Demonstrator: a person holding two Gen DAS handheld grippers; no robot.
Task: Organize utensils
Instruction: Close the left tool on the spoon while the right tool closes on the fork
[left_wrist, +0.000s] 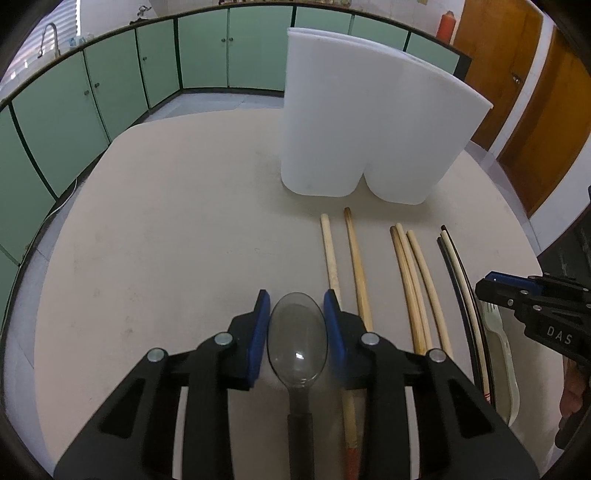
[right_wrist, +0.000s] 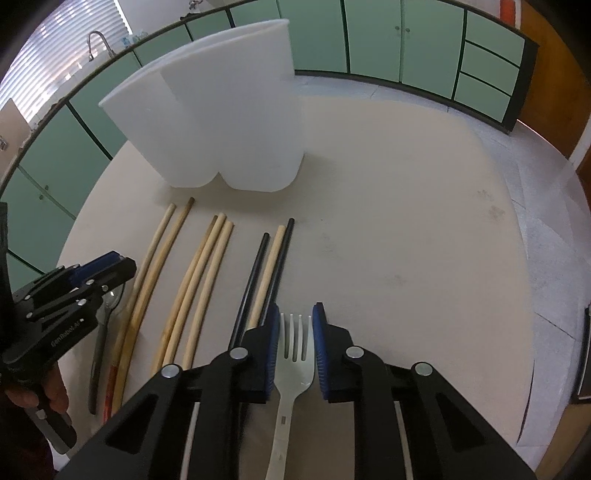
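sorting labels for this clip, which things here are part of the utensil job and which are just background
Part of the job:
spoon
fork
wooden chopsticks
black chopsticks
white holder
left hand-held gripper
right hand-held gripper

Just background:
green cabinets
faucet
wooden door

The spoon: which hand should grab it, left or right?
Left, probably. The left gripper already sits open around the spoon, a finger on each side of its bowl. The right gripper is open around the fork, farther from the spoon.
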